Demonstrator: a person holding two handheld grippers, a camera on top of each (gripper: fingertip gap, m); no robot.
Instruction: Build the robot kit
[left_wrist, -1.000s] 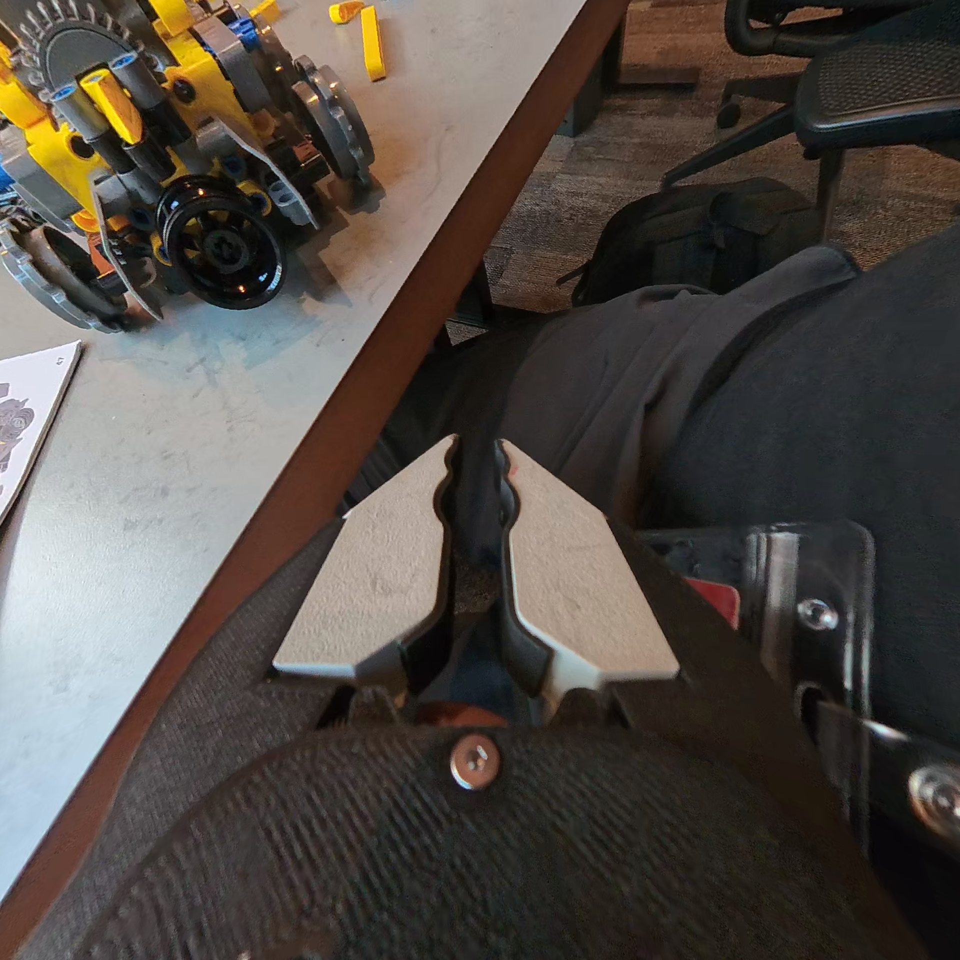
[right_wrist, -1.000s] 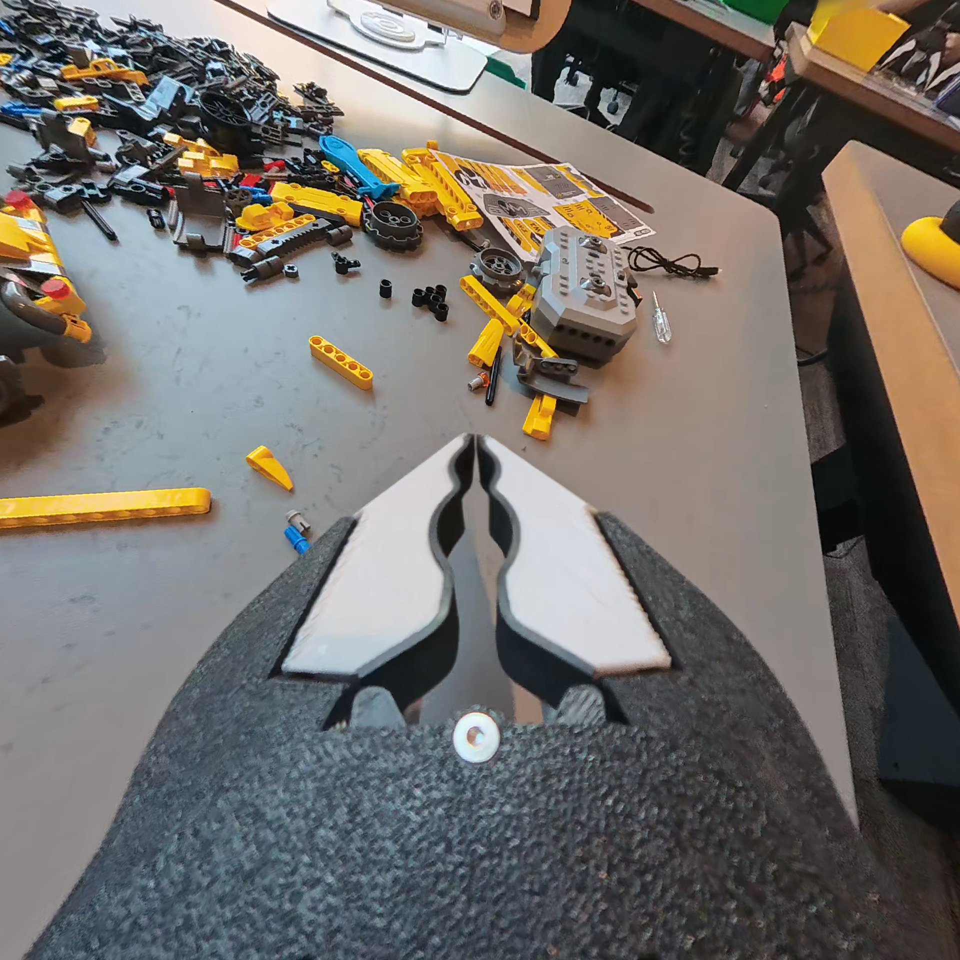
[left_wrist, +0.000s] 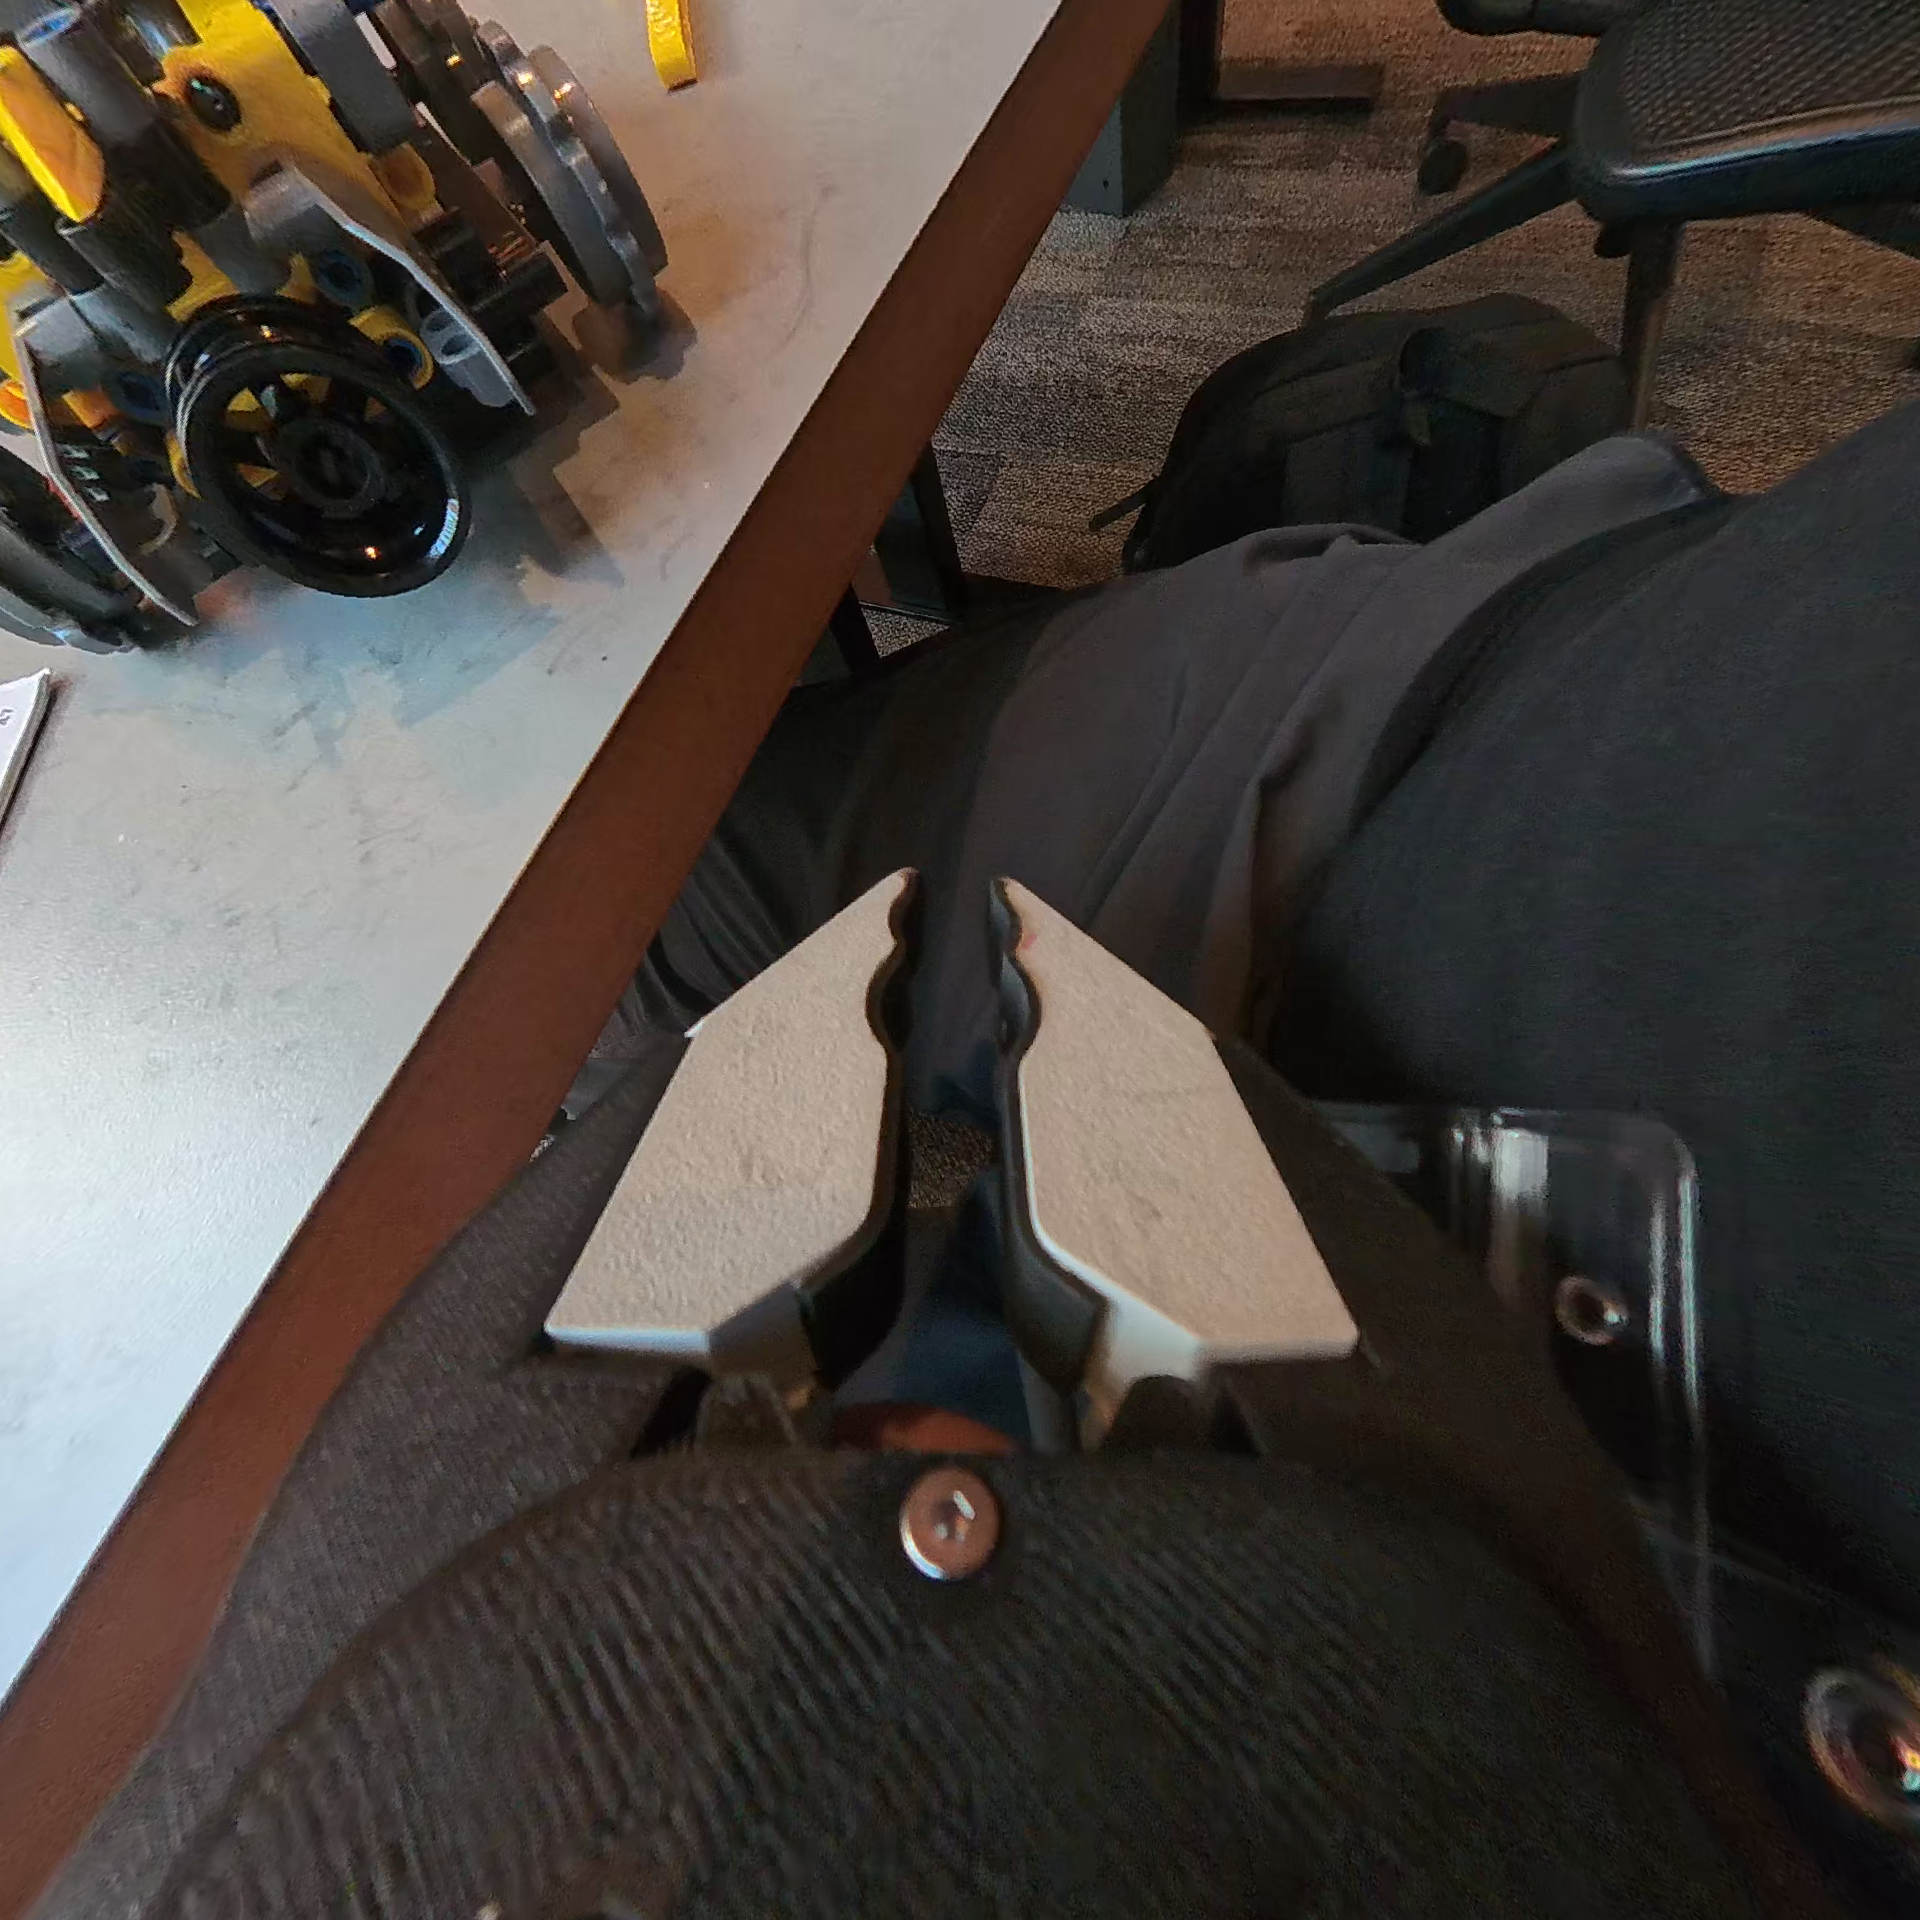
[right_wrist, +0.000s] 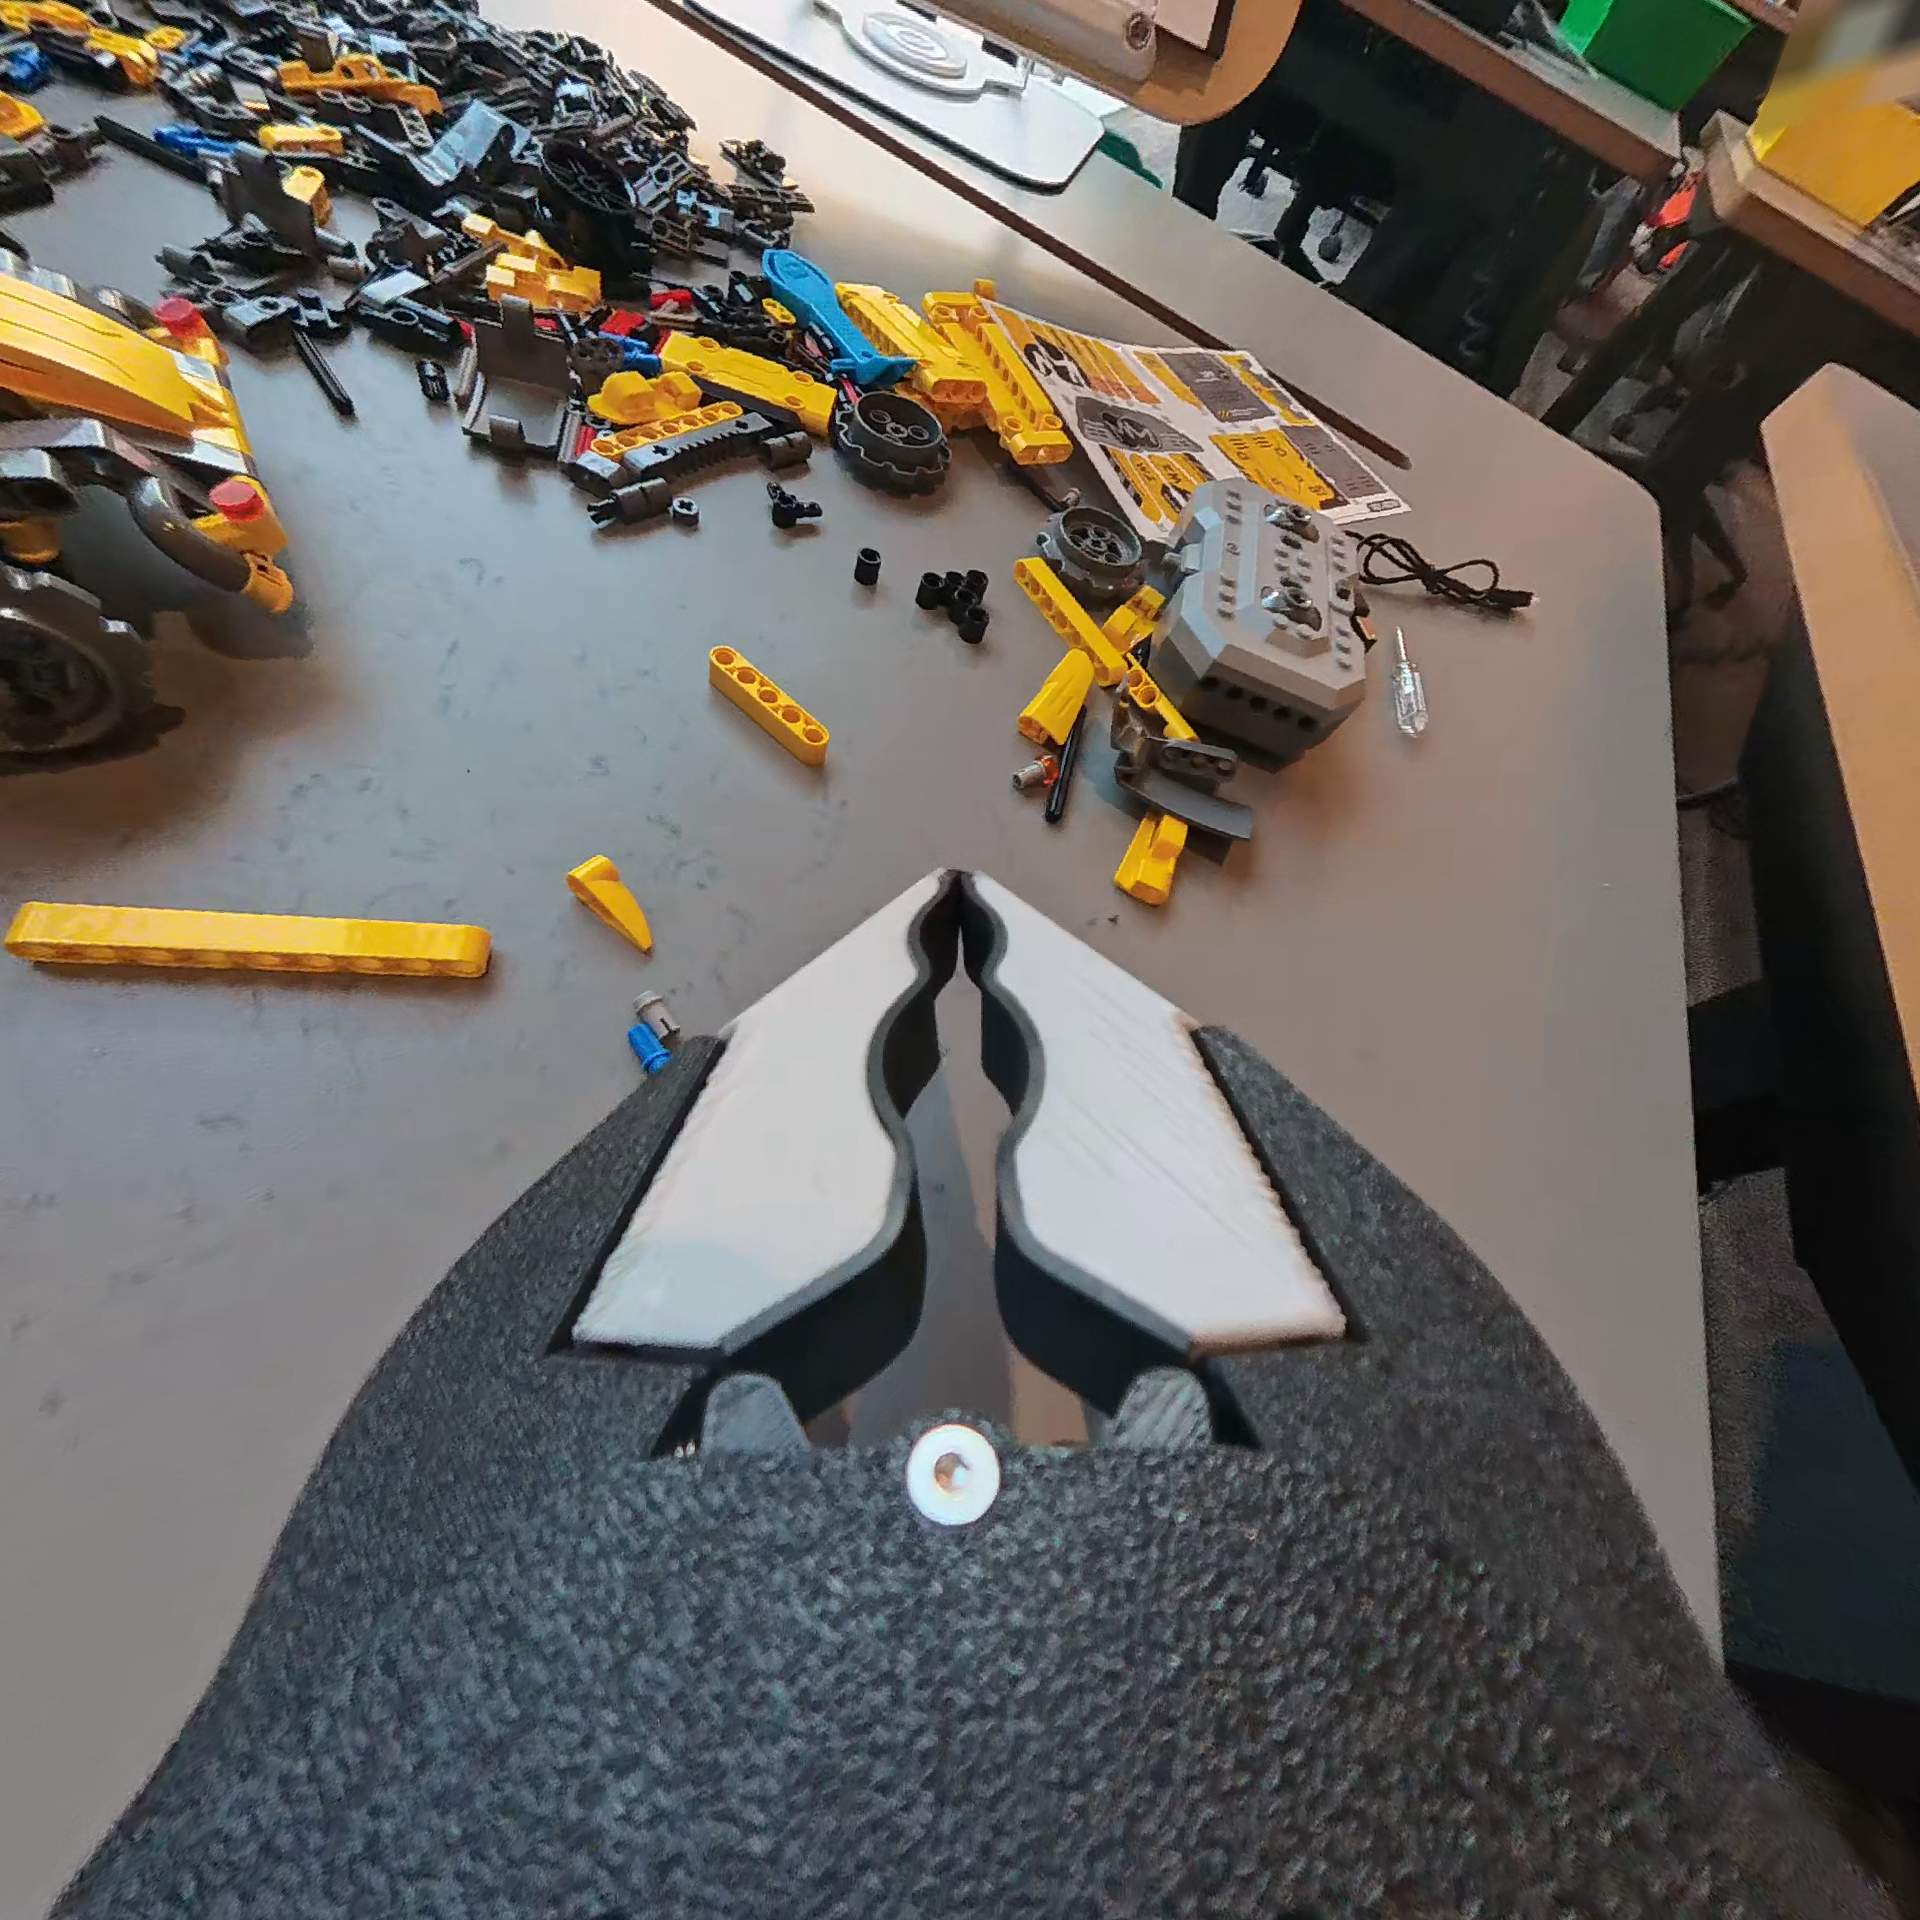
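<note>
Grey fingers (left_wrist: 779, 1122) of left gripper (left_wrist: 956, 904): narrow gap, released, nothing between, same as a second ago. Position: past surface (left_wrist: 260, 935) edge, over person's lap (left_wrist: 1195, 779). Toy vehicle (left_wrist: 312, 312) now sits larger in frame.

Right gripper (right_wrist: 956, 883): fingers (right_wrist: 790, 1143) clenched, tips now touching, nothing held; slit closed since a second ago. Nearest: yellow wedge (right_wrist: 608, 914), point toward fingers; blue-grey pin (right_wrist: 649, 1029) just beside. Long yellow beam (right_wrist: 249, 940): flat, long axis left-right. Short yellow beam (right_wrist: 769, 704): diagonal, well apart.
</note>
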